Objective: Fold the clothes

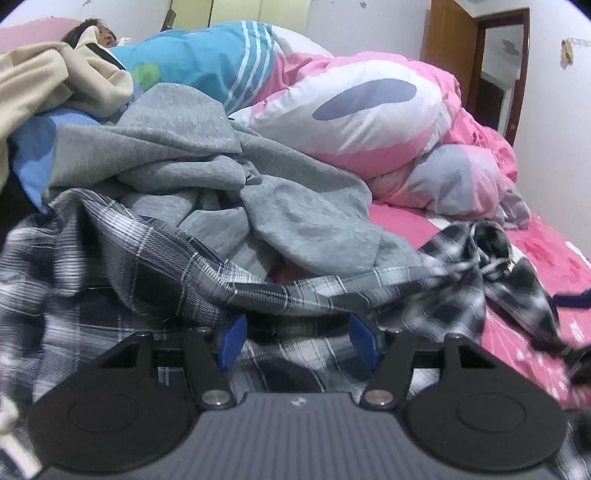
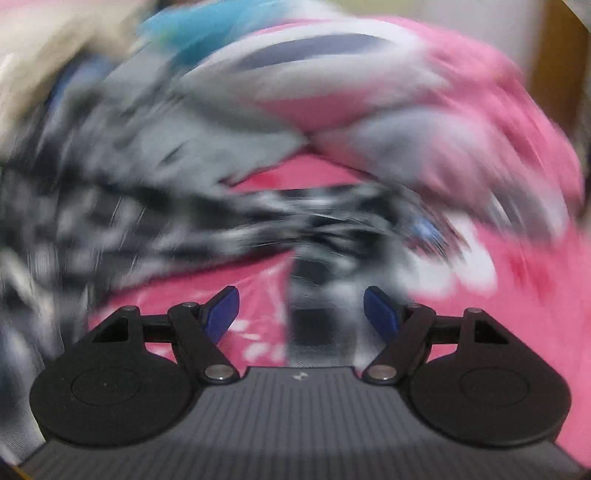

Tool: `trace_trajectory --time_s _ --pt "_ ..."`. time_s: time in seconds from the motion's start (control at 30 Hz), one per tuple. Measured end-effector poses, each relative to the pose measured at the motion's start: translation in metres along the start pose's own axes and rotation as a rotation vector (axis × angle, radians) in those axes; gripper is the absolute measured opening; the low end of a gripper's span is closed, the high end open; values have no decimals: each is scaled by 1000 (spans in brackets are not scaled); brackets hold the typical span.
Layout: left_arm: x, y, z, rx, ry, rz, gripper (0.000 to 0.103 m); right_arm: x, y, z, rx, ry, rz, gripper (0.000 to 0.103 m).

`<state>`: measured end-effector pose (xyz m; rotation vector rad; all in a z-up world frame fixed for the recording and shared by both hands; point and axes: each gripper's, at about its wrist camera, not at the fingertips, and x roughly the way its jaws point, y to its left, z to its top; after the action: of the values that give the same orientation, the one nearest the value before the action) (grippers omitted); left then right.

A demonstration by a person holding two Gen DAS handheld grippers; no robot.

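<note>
A black-and-white plaid shirt (image 1: 110, 266) lies crumpled across the near part of the bed, one end knotted up at the right. A grey garment (image 1: 207, 158) is heaped behind it. My left gripper (image 1: 298, 341) is open, its blue pads (image 1: 232, 341) apart and low over the plaid cloth, whose edge runs just past the tips. The right wrist view is badly blurred. There my right gripper (image 2: 301, 314) is open above the pink sheet (image 2: 517, 295). A strip of the plaid shirt (image 2: 110, 221) runs between its pads (image 2: 380, 314) without touching them.
A pink, white and grey quilt (image 1: 369, 103) is bunched at the back right on the pink sheet (image 1: 524, 332). A person (image 1: 92, 33) lies at the back left under a blue cover, beside a beige garment (image 1: 44, 81). A wooden door frame (image 1: 498, 74) stands behind.
</note>
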<state>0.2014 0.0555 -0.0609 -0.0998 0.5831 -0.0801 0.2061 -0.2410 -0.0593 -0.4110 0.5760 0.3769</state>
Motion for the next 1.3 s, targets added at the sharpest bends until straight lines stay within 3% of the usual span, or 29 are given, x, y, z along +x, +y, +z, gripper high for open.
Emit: trace_trajectory --time_s 0.03,0.13,0.17,0.33,0.6,0.9,1.07,1.3 --pt "4 1 -1 -7 -6 2 63 12 7 0 -52 27 -9 71" --pt "12 5 -5 -26 -17 5 63 29 -5 -3 -34 60 20 39" --pt "14 7 -7 -30 -20 1 63 26 -15 -1 1 55 7 0" --pt "18 16 -11 -73 -39 -30 63 -9 -83 19 183 -21 -126 2" --pt "17 33 -15 -175 -80 -85 62 -96 -200 60 499 -301 -260 2" --pt "13 48 -16 -277 -128 -117 62 -162 -257 82 512 -438 -452 2" --pt "9 56 -16 -332 -182 -113 62 -193 -272 87 517 -487 -502 2" --pt "3 66 -15 -393 -255 -84 62 -203 -301 99 540 -469 -561 2"
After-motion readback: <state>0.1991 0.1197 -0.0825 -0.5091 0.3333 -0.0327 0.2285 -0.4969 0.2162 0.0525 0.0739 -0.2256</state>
